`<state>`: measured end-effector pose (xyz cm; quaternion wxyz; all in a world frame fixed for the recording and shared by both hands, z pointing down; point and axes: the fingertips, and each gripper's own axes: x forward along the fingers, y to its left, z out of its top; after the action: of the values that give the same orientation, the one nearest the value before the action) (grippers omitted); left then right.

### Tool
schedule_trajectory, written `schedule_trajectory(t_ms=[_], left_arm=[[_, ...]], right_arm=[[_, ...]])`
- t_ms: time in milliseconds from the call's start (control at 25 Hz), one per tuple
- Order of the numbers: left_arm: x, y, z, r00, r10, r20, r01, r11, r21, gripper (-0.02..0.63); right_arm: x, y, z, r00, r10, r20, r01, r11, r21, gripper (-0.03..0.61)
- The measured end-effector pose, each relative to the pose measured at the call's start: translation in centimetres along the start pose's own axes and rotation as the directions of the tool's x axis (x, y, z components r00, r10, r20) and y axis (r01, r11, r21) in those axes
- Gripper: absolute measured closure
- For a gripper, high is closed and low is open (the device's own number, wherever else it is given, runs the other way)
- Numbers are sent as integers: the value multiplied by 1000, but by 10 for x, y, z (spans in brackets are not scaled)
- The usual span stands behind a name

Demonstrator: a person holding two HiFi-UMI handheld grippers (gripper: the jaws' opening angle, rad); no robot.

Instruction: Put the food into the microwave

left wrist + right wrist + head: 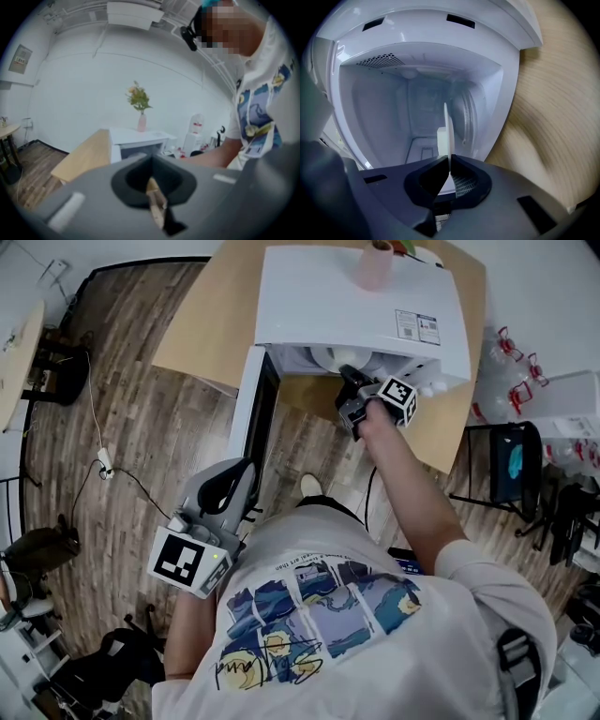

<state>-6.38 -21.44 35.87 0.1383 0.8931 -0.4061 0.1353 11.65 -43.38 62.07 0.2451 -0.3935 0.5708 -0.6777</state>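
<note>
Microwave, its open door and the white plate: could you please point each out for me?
microwave (347,306), head view, on its white top panel.
open door (244,418), head view, on its white outer edge.
white plate (449,131), right gripper view, on its thin rim.

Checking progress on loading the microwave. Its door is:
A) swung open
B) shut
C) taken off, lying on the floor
A: the door stands swung out from the microwave, and the right gripper, its jaws shut on a thin white plate, faces the bare cavity.

bright, even light; gripper views fisheye with dark corners, the tabletop (562,117) seemingly motion-blurred.
</note>
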Motion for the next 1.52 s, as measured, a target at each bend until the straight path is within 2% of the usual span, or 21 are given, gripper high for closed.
schedule_trajectory(t_ms=[360, 640, 1080, 1320, 1520], left_arm=[[6, -2, -2, 1000, -15, -14, 15, 1000, -4, 604], [6, -3, -5, 1000, -22, -8, 22, 999, -26, 604], [1, -2, -9, 1000, -15, 7, 16, 998, -65, 604], [-5, -3, -10, 1000, -10, 12, 11, 997, -70, 604], [-5, -4, -12, 1000, -10, 8, 11, 997, -70, 604]], right_arm=[[8, -5, 5, 999, -33, 6, 33, 999, 18, 565], [9, -11, 4, 996, -90, 4, 90, 996, 14, 554], [9, -6, 5, 992, -124, 3, 124, 992, 21, 440], [6, -1, 3, 985, -170, 11, 170, 985, -32, 399], [8, 0, 2, 985, -175, 7, 175, 983, -48, 388]])
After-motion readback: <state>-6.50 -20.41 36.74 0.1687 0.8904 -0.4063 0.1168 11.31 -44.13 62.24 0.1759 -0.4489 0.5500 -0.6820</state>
